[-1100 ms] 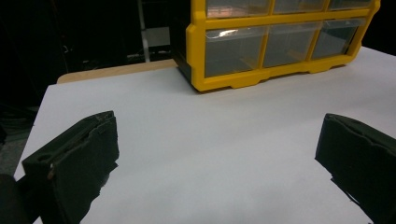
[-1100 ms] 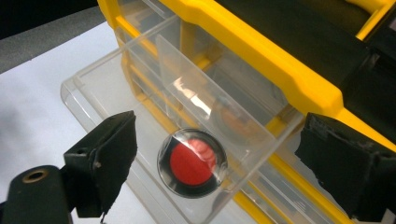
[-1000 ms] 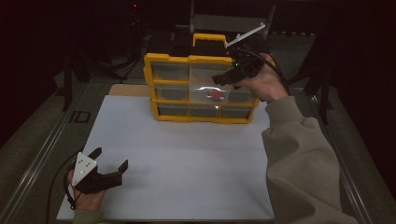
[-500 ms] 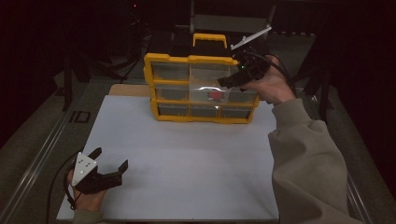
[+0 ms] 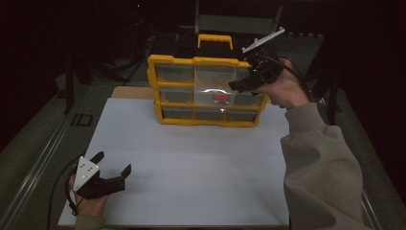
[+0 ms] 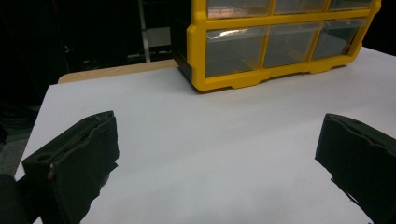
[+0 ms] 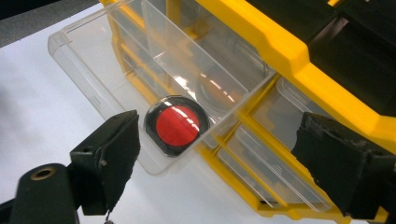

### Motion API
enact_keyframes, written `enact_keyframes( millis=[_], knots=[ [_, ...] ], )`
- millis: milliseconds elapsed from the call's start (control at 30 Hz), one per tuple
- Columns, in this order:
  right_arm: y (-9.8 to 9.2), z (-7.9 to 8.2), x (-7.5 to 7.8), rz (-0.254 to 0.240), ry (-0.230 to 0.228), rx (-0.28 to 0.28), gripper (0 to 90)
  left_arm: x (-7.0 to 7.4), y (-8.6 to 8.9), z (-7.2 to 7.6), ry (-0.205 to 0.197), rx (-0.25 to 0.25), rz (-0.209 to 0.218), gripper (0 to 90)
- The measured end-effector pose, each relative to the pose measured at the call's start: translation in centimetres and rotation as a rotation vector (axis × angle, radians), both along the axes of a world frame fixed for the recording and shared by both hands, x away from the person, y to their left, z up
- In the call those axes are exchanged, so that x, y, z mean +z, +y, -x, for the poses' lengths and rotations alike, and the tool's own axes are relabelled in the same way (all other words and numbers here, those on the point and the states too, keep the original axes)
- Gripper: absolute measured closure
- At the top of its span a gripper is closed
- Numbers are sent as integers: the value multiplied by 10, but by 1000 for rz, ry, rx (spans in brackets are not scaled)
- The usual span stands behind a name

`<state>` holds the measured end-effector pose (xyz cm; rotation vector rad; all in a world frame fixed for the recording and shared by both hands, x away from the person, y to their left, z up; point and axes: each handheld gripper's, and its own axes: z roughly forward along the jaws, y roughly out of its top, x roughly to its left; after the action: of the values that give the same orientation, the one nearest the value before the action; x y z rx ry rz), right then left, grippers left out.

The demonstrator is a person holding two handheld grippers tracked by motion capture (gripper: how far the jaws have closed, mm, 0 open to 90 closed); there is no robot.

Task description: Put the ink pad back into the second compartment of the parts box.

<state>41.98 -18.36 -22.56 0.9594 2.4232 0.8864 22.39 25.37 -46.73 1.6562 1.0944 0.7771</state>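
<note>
Lying in the pulled-out clear drawer [image 7: 116, 79], the red disc [image 7: 177, 124] sits below the wide-open, empty right hand-held gripper [image 7: 215, 158]

The left gripper [image 5: 114, 168] is black, with two blocky, matte jaws whose padded faces look rough and chipped at the edges — a small round hole sits in the top of one. A pale grey three-cornered plate rides on top, and a dark cable trails behind. The right gripper [image 5: 238, 86] matches, with a white plate. The right arm wears a loose, beige-grey sleeve [image 5: 320, 163] — cuffed.
</note>
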Motion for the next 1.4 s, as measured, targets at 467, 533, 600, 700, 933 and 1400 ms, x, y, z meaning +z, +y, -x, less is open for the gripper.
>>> enact_keyframes(
  millis=[467, 533, 600, 700, 933, 1400],
  knots=[
    [-16, 2, -2, 13, 1, -26, 142, 0, 0, 0, 0, 1, 3, 0],
    [-18, 3, -2, 15, 0, -31, 143, 0, 0, 0, 0, 2, 2, 0],
    [-20, 3, -2, 15, -1, -31, 145, 0, 0, 0, 0, 1, 1, 1],
    [-22, 3, -4, 19, 2, -34, 148, 0, 0, 0, 0, 2, 3, 1],
    [-27, 3, -12, 27, 16, -38, 151, 0, 0, 0, -2, 3, 0, 1],
    [-28, 5, -28, 42, 24, -32, 160, 0, -1, 0, -2, 3, -1, 1]
  ],
)
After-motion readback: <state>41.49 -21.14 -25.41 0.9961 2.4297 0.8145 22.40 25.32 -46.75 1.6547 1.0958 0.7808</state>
